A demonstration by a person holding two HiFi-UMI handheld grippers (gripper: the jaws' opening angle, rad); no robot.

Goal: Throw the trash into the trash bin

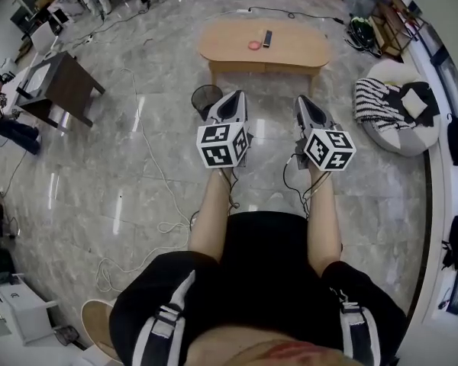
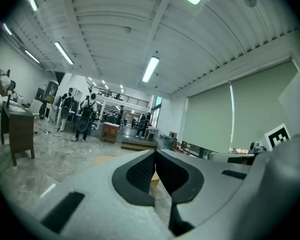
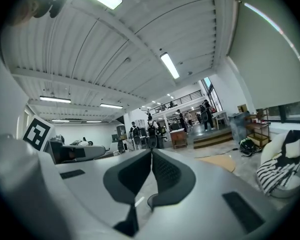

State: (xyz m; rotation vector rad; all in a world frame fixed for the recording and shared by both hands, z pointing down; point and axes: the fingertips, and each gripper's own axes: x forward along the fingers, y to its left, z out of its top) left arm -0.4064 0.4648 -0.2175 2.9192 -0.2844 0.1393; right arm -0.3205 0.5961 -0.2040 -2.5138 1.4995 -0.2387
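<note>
Seemingly staging: left tongs and right tongs closed, empty, held level, aimed at the counter, pink scrap mid-top, trash bin below its near-left corner.

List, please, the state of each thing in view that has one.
Left hand-held gripper: shut, empty.
Right hand-held gripper: shut, empty.
Black mesh trash bin: upright, no lid.
Small pink ring-like item: lying on oval wooden table.
Small dark bar-shaped object: lying beside it.
</note>
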